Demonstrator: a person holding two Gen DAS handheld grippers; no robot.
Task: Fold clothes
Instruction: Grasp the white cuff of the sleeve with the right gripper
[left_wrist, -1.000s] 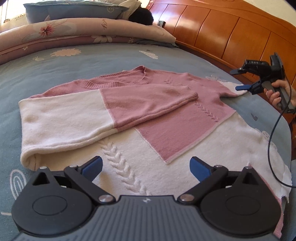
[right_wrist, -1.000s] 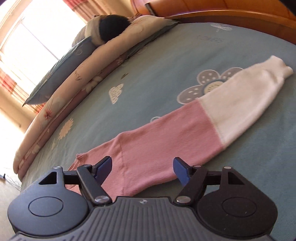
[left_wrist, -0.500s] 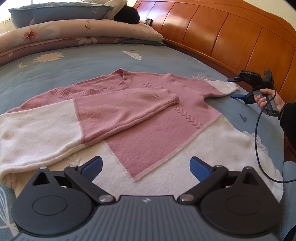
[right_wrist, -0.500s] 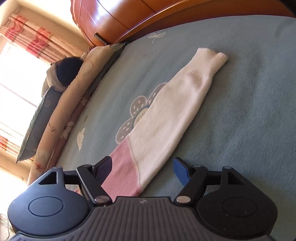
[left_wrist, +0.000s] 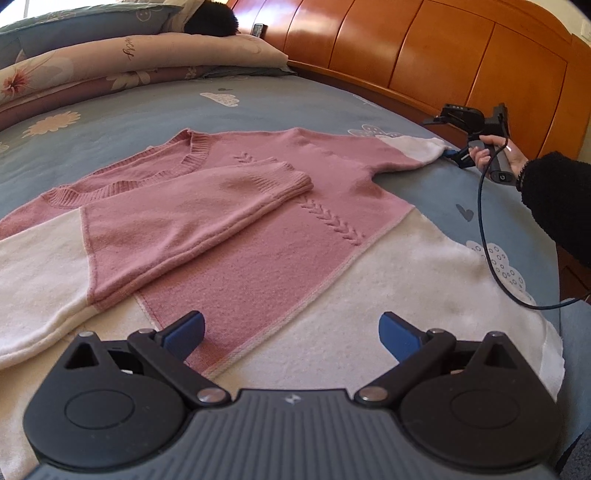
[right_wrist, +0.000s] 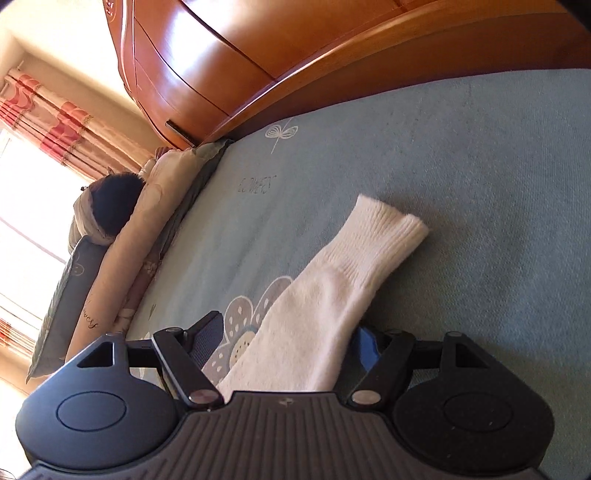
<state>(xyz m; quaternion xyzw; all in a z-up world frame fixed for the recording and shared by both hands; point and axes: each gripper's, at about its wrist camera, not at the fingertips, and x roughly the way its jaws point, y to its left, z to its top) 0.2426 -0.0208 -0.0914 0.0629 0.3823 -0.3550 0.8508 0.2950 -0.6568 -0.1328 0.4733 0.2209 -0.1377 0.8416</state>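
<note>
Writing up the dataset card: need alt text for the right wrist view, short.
A white sleeve lies on a blue bedsheet, running between the open fingers of the right gripper with its ribbed cuff pointing away. Behind are a wooden headboard, pillows and a bright curtained window.

A white sleeve (right_wrist: 332, 295) lies on the blue sheet (right_wrist: 480, 166), its ribbed cuff (right_wrist: 388, 225) pointing away toward the wooden headboard (right_wrist: 295, 55). The sleeve runs between the wide-apart fingers of the right gripper (right_wrist: 288, 343). Left of the sleeve, pillows (right_wrist: 147, 229) sit by a curtained window (right_wrist: 37, 155).
</note>
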